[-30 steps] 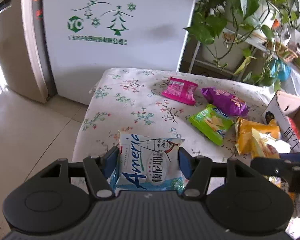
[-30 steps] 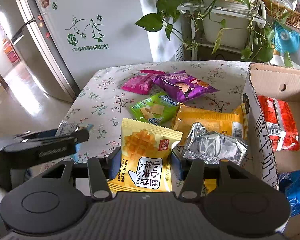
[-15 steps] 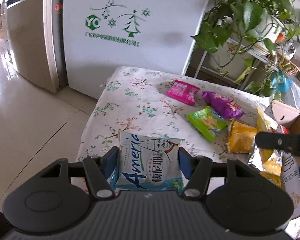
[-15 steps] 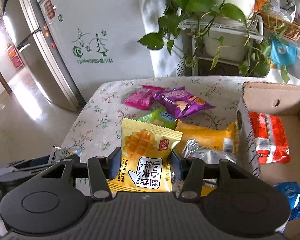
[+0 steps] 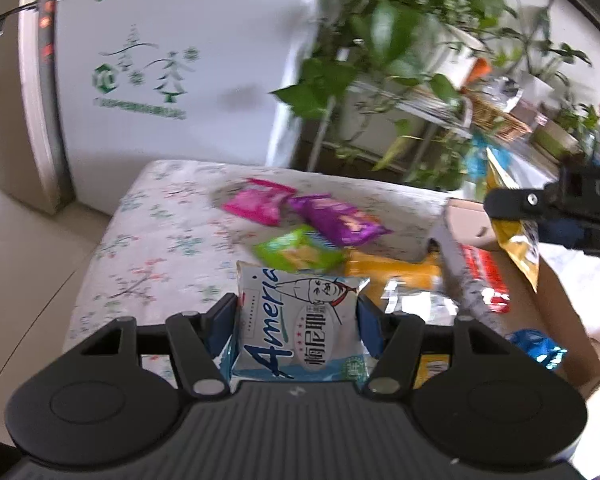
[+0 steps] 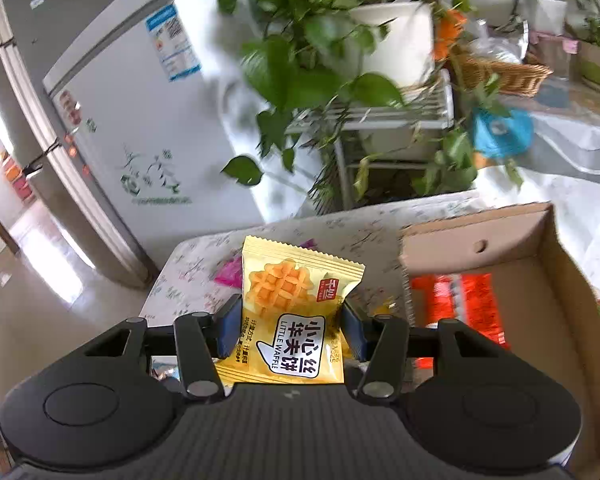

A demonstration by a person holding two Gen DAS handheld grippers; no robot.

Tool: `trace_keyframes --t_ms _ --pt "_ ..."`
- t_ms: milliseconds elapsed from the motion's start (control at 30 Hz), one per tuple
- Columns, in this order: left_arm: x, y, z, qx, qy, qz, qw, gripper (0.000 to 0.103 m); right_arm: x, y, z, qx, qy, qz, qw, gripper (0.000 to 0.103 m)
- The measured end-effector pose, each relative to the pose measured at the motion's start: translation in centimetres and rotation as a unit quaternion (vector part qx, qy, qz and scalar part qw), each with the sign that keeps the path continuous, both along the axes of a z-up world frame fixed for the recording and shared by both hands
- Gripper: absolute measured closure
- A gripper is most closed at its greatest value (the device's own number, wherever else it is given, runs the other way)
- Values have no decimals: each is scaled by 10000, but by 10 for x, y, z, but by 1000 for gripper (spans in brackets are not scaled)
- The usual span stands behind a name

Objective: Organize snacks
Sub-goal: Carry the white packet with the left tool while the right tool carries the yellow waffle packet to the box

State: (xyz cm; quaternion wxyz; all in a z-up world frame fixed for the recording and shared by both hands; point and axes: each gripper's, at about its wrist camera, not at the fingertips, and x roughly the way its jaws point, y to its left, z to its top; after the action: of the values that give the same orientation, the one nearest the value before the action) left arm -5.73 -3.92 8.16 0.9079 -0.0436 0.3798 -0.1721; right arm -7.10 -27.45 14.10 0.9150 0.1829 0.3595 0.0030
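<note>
Snacks: a white-and-blue packet (image 5: 300, 324) sits clamped between the left tongs (image 5: 296, 322), above the desk (image 5: 160, 240); a yellow waffle packet (image 6: 290, 312) is gripped by the right tongs (image 6: 290, 326). Only the right view shows the cardboard box (image 6: 540, 280) interior at 3 o'clock; only the left shows the green packet (image 5: 296, 250) at 12

Snack packets (image 5: 300, 220) clustered on table (image 5: 168, 224); cardboard box (image 6: 556, 280) at table's right edge, red packet (image 6: 460, 300) inside; fridge (image 5: 172, 60) behind table, plants (image 6: 320, 60) behind box.
</note>
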Motion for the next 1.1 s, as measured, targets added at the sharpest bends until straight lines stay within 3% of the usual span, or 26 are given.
trace_keyframes --t_ms 467,933,1033,1100 --pt "-27 -93 23 -303 -31 -1080 9937 41 -30 -76 15 81 -129 -785 9968 45" --pt "-48 -184 10 -451 241 -1931 9798 40 -44 -123 4 321 245 -1663 9852 44" --pt "-47 -198 5 -443 284 -2087 9766 37 -44 -127 3 349 274 -1783 9830 44" --pt "-47 -204 5 -451 260 -2108 9761 27 -45 -128 2 358 286 -1852 9816 42"
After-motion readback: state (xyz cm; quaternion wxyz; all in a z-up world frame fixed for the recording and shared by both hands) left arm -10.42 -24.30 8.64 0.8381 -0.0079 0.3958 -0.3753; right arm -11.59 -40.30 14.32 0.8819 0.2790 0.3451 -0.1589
